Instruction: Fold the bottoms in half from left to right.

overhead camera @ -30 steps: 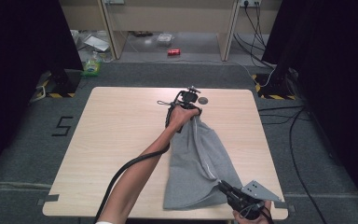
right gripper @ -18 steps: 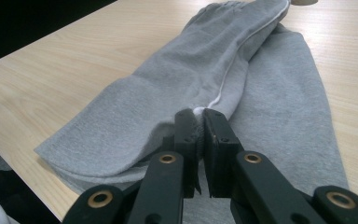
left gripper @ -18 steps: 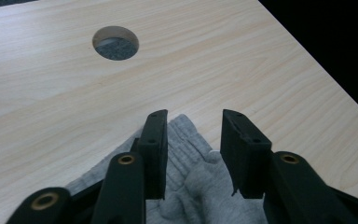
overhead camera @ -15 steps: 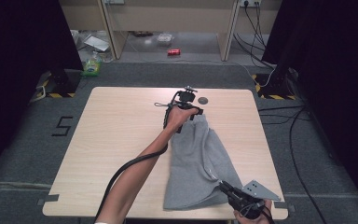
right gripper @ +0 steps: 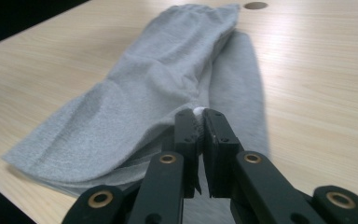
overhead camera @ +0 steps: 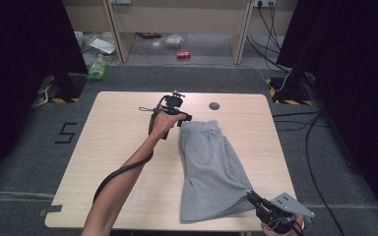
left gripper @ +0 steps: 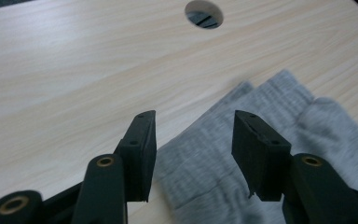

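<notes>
Grey shorts lie folded lengthwise on the light wood table, waistband at the far end. My left gripper sits at the waistband's left corner. Its jaws have just been opening and now stand apart. The grey cloth lies flat on the table under the gap, and no pad presses on it. At the near right edge my right gripper is shut on the shorts' hem corner and lifts it slightly off the wood.
A round cable hole sits in the table just beyond the waistband. On the floor past the far edge are a red can and a green bottle. Cables run along the right.
My left gripper let go of the waistband, opened, and slid left off the cloth. The right gripper drew the hem corner a little to the right.
</notes>
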A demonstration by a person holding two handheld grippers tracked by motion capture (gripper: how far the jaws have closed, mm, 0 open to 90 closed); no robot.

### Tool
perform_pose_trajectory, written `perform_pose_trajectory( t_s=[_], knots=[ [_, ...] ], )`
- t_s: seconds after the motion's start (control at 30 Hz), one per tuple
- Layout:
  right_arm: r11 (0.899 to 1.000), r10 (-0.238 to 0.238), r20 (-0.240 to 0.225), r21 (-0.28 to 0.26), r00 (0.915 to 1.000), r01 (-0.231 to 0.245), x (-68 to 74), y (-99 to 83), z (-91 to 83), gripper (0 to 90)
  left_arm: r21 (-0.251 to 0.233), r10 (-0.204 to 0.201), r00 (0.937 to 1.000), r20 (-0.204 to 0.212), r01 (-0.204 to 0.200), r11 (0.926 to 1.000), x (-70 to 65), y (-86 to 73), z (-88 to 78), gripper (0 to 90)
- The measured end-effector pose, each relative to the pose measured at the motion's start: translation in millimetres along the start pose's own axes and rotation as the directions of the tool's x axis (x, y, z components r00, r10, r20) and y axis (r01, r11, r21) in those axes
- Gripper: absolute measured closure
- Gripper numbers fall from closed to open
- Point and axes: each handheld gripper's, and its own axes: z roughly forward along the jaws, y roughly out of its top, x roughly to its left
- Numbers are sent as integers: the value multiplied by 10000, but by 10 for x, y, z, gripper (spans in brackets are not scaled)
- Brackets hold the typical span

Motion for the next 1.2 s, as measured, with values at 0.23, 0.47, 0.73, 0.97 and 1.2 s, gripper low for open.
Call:
perform_pose_trajectory(
  t_s=[0.23,0.47,0.73,0.97,1.2],
  knots=[
    [9990,114,317,417,9994,-128,-125,-64,-6,848,140,-212,9998,5,211,9997,162,-114,-12,478],
    [9972,445,312,579,9985,-463,-159,-51,20,723,236,-252,9996,106,250,9994,220,-189,-45,458],
    [9984,-215,241,537,9995,202,-160,285,253,658,260,-317,9993,208,312,9992,255,-276,-24,446],
    [9878,-565,57,1457,9984,550,-197,611,851,611,227,-253,9992,319,246,9994,251,-318,-42,431],
    [9712,-681,258,2305,9973,603,-270,757,1411,604,244,-104,9993,369,95,9997,233,-327,-90,419]
  ],
)
